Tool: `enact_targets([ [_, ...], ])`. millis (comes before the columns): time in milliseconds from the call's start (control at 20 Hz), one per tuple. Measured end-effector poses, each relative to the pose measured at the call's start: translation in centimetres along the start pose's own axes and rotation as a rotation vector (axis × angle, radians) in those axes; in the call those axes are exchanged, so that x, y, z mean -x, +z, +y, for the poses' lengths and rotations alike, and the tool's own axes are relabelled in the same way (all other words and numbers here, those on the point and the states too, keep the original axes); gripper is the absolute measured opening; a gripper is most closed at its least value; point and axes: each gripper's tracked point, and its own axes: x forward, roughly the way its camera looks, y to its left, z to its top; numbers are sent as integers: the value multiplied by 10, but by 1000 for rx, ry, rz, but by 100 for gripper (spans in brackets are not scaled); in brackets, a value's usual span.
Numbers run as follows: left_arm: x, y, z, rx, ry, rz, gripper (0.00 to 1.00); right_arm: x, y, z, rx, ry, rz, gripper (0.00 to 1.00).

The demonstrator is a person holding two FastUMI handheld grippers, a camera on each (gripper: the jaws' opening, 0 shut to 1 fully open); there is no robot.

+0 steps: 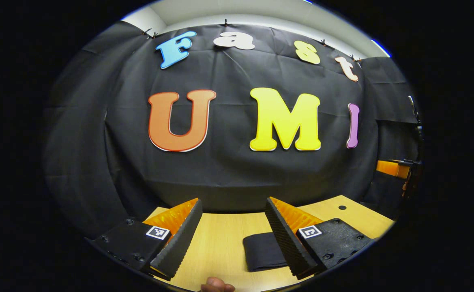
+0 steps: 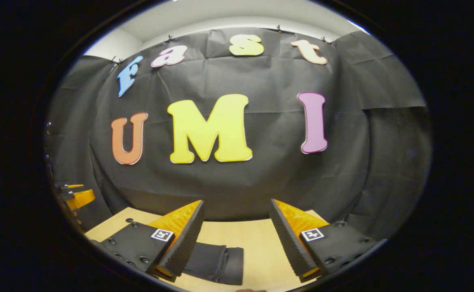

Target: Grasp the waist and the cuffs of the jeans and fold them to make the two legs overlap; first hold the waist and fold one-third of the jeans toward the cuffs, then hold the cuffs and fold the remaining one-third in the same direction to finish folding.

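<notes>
Tabletop: we saw a pale wood-grain tabletop (image 1: 220, 243) running from the near edge to the foot of the booth's wall, with a small dark round spot (image 1: 342, 207) near its far right corner in the left gripper view.
Jeans: the jeans (image 1: 263, 251) lay flat on the tabletop as a compact dark folded bundle; in the left gripper view they sat just beside the right finger, partly behind it, and in the right gripper view (image 2: 216, 259) they sat low and left, partly behind the left finger.
Left tongs: the left tongs (image 1: 232, 239) stood wide apart above the tabletop, holding nothing.
Right tongs: the right tongs (image 2: 237, 241) were likewise spread wide over bare wood, clear of the jeans.
Hand: a fingertip (image 1: 216, 285) showed at the bottom edge of the left gripper view.
Room: black cloth (image 2: 261, 170) hung behind the tabletop, creased and clipped along its top, with a pale wall and ceiling (image 1: 261, 16) above it.
Edges: we noted an orange and black fixture (image 1: 395, 168) at the far right of the left gripper view; what it was, we could not tell.
</notes>
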Motion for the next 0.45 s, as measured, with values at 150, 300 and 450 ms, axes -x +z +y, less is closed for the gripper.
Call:
enact_targets([
  [150,5,6,12,-14,14,-13,99,-4,3,18,10,10,-11,97],
  [300,5,6,17,-23,10,-13,99,-7,-1,31,11,22,-7,97],
  [450,5,7,17,-17,1,-15,100,-6,-2,36,9,21,-8,97],
])
